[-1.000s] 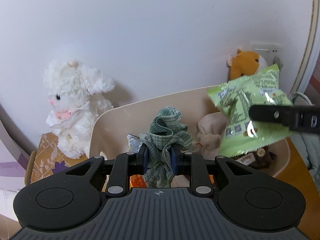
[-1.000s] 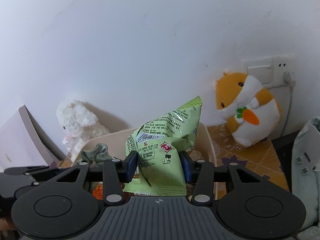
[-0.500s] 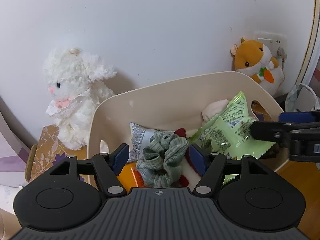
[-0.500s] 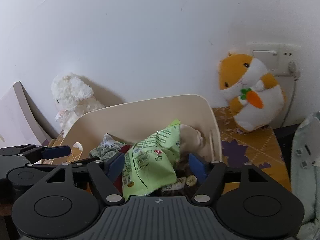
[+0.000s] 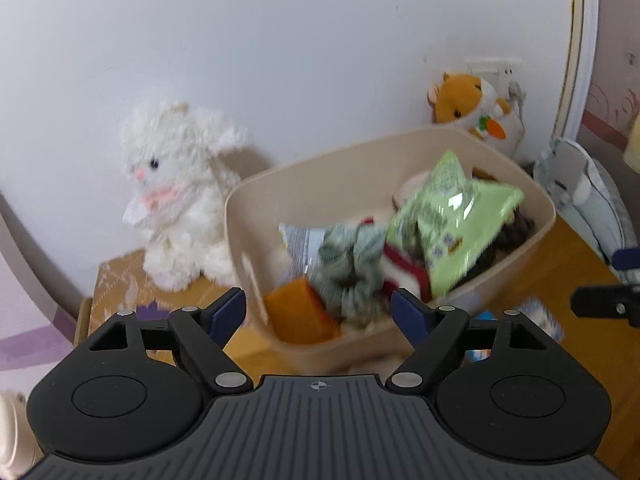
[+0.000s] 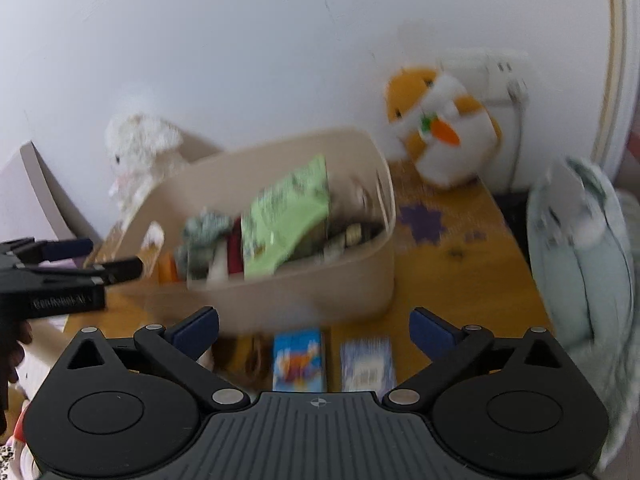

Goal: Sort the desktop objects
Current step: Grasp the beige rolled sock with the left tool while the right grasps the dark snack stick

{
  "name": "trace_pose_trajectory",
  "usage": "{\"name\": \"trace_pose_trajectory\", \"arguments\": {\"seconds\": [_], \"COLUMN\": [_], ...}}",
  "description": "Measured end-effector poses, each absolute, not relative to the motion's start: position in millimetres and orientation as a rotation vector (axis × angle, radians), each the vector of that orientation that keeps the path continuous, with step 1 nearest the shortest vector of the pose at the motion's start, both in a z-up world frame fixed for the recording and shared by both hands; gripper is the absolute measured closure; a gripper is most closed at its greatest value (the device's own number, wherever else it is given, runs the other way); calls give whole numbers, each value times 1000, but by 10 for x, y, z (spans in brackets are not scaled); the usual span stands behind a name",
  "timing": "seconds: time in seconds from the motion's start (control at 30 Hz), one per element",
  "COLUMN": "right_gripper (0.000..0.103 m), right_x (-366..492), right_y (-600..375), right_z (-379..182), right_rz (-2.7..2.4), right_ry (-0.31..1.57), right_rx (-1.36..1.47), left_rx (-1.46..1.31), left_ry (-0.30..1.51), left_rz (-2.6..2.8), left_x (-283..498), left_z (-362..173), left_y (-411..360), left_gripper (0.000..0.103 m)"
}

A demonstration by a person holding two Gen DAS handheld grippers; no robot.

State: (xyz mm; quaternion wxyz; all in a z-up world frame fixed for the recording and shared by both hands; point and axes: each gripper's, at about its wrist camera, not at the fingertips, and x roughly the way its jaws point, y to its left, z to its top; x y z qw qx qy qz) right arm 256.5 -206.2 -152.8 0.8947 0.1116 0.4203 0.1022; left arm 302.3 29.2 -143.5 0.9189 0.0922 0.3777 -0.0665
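A beige bin [image 5: 532, 236] [image 6: 304, 296] stands on the wooden desk and holds a green scrunchie [image 5: 352, 256] [image 6: 204, 228], a light green snack bag [image 5: 452, 220] [image 6: 288, 216], an orange packet [image 5: 298, 314] and other items. My left gripper [image 5: 319, 311] hovers in front of the bin, jaws opening, nothing between them. My right gripper [image 6: 315, 328] is also back from the bin, jaws opening wide and empty. Below it lie a blue card box [image 6: 297, 358] and a pale blue box [image 6: 367, 362].
A white plush rabbit [image 5: 180, 192] [image 6: 138, 152] sits left of the bin against the wall. An orange hamster plush [image 5: 472, 108] [image 6: 444, 136] sits at the back right by a wall socket. A pale bag [image 6: 580, 248] lies at the right edge.
Both grippers let go: the scrunchie and the green snack bag dropped into the bin. Both grippers then opened wider and drew back from the bin.
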Motion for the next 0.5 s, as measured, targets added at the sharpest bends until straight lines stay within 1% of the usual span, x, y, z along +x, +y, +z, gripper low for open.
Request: {"name": "trace_pose_trajectory", "arguments": {"seconds": [0.3, 0.5], "right_gripper": [0, 4], "right_x": [2027, 1894], "right_y": [-1795, -1581], "right_z": [-1984, -2203], "right_rz": [121, 72], "right_ry": [1027, 1089], "right_rx": [292, 293], "left_rx": [153, 168], "left_ry": [879, 933], "left_rz": [-199, -255], "left_x": [2811, 2841], "left_z": [-1730, -1994], "left_y": [625, 695], "left_gripper": [22, 22]}}
